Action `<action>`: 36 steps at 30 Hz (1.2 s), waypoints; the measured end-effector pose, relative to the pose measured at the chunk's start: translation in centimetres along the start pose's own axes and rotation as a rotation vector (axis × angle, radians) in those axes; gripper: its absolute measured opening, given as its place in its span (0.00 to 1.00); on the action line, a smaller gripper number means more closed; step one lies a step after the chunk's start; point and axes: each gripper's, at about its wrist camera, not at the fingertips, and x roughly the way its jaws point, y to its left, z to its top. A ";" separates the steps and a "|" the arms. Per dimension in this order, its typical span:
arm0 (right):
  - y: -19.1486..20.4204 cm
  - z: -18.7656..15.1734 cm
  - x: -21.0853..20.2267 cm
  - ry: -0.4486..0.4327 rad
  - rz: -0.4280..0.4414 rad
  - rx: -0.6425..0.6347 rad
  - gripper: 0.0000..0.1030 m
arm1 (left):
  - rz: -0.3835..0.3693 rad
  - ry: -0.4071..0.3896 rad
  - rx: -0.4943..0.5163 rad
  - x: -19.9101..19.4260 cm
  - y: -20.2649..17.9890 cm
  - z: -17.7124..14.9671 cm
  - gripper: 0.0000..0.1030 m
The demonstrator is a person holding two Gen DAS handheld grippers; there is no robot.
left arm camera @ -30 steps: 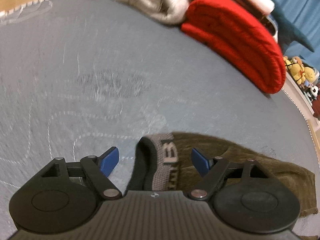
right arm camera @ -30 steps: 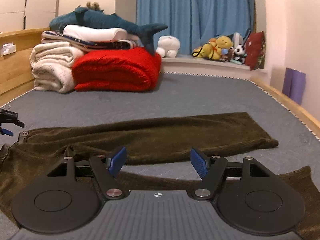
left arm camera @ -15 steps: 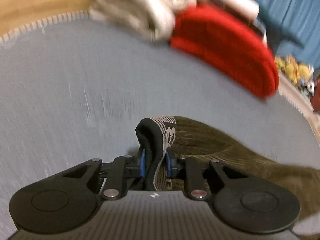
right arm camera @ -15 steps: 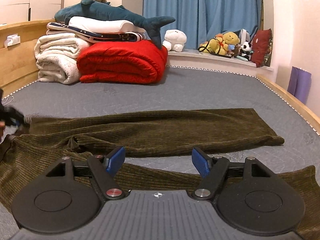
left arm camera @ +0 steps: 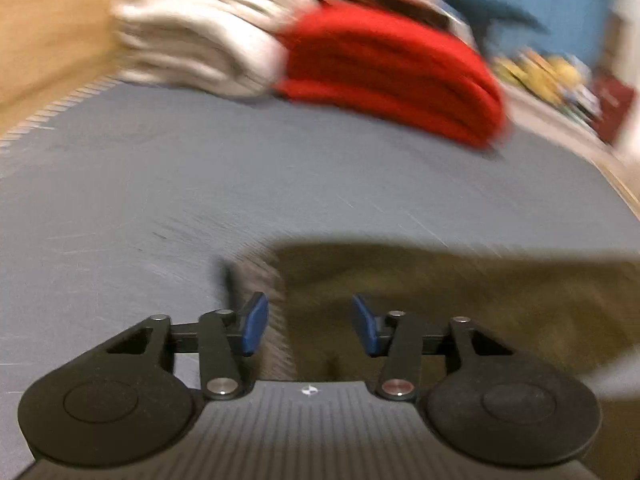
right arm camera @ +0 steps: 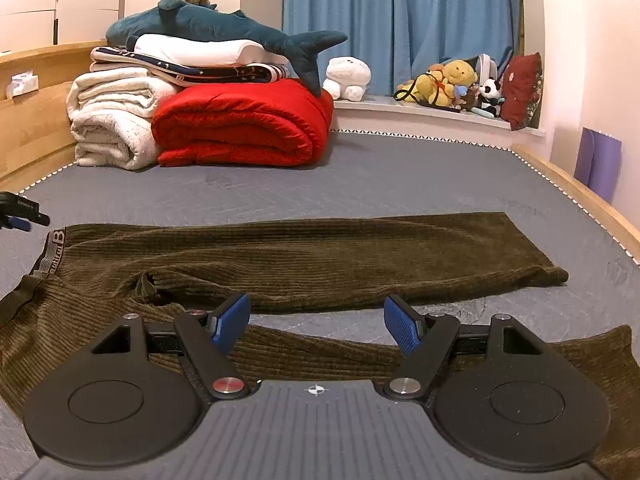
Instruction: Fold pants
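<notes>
Released waistband (right arm camera: 54, 254) lies flat, lettered "B"; left hand-held gripper (left arm camera: 306, 330) reopened.

Home bedroom: bed (right arm camera: 400, 184), folded blankets (right arm camera: 240, 128), plush toys (right arm camera: 448, 80), curtains (right arm camera: 400, 20)

pants (right arm camera: 320, 256): olive-brown, ribbed corduroy; waistband (right arm camera: 54, 254) grey with dark lettering. mattress (right arm camera: 400, 176): grey. far left: red quilt (right arm camera: 244, 128), cream blanket (right arm camera: 112, 120), teal shark plush (right arm camera: 224, 30). curtain (right arm camera: 400, 20) blue. bed frame (right arm camera: 32, 112) light wood. finger pads (right arm camera: 402, 330) blue, gripper bodies black.
</notes>
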 end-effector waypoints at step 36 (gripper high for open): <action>0.1 0.7 0.2 0.007 0.048 0.043 0.80 | -0.133 0.146 0.017 0.2 -0.9 -0.9 0.31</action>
